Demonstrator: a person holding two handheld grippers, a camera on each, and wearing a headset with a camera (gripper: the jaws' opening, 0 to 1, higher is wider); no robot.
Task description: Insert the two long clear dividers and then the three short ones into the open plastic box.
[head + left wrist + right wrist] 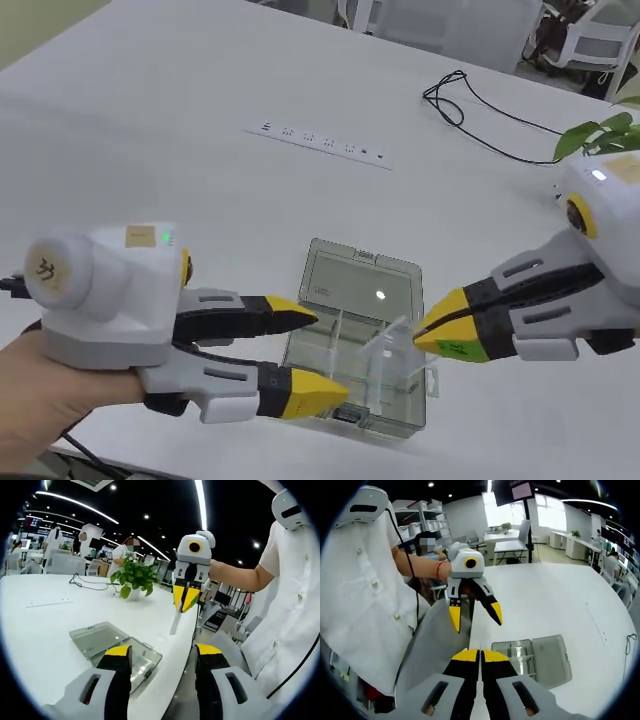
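One open plastic box (pixel 355 285) on the table, just below and between both grippers' tips. One clear divider (pixel 176 620), pinched in the right gripper (pixel 425 335), jaws closed on it. Left gripper (pixel 325 352) jaws spread, holding nothing. Dividers inside the box: can't count. Beyond: one power strip (pixel 318 142), one black cable (pixel 480 110), one plant (pixel 600 135). I can't read the grippers' stickers.

The head view is looking down close over the bench (pixel 150 120), the box (pixel 360 290) at 6 o'clock. The gripper views are facing one another low across the bench, sharing that box.
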